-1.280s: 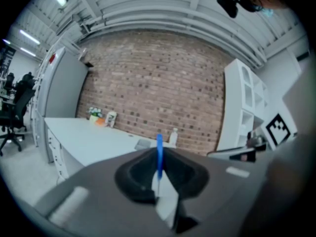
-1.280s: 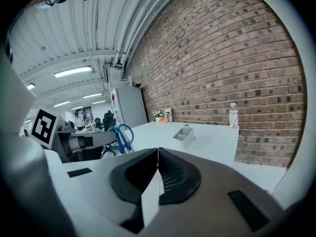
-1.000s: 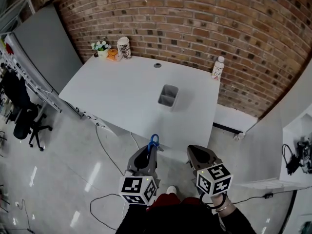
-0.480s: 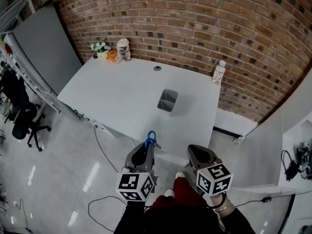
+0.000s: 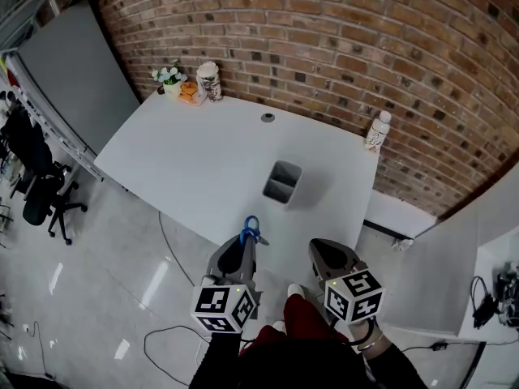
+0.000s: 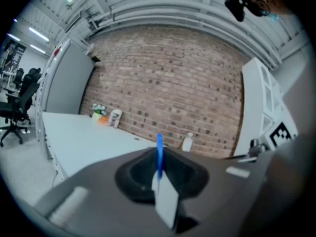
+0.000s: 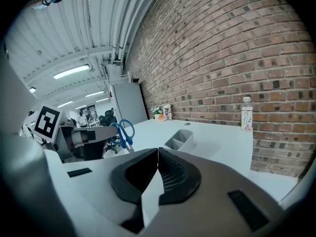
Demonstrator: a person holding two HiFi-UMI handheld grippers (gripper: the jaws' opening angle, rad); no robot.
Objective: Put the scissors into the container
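Observation:
A grey two-compartment container stands on the white table, right of its middle. In front of the table's near edge, my left gripper is shut on blue-handled scissors, whose handles stick up past the jaw tips. Along the left gripper view, the scissors show edge-on between the closed jaws of that gripper. My right gripper hangs beside it, shut and empty. From the right gripper I see the scissors at left and the container ahead.
A bottle stands at the table's far right corner. A patterned cup, a small flower pot and an orange item sit at the far left corner against the brick wall. An office chair and a floor cable lie left.
Both grippers and the head have come slightly closer to the table's near edge. The left gripper still holds the scissors; the right stays shut.

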